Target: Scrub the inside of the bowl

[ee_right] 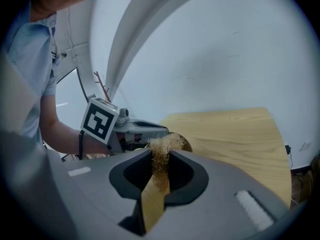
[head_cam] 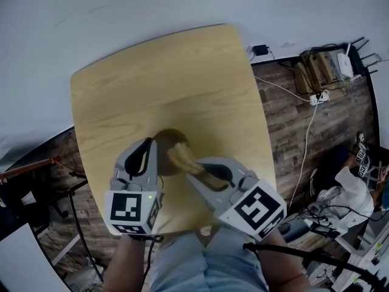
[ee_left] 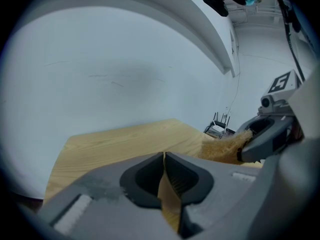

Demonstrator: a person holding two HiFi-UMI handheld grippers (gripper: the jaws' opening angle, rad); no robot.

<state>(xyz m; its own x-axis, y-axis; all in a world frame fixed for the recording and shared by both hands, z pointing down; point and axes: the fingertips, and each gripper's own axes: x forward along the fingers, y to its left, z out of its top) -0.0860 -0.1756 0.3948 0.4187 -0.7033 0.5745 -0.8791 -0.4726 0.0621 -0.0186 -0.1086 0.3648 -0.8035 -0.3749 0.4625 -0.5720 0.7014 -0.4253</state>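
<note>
Left gripper (head_cam: 151,143) pinched shut on bowl (head_cam: 167,142) rim at 9 o'clock, right gripper (head_cam: 191,166) clamping soft scrubber (head_cam: 180,156) inside; bowl, at table (head_cam: 152,72) 6 o'clock, likely light, stiff, apt to slide, best held by rim.

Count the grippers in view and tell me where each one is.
2. The left gripper is at the left rim of the bowl, jaws shut on it. The right gripper reaches over the bowl from the right, clamping a scrubber. None appears hidden.
</note>
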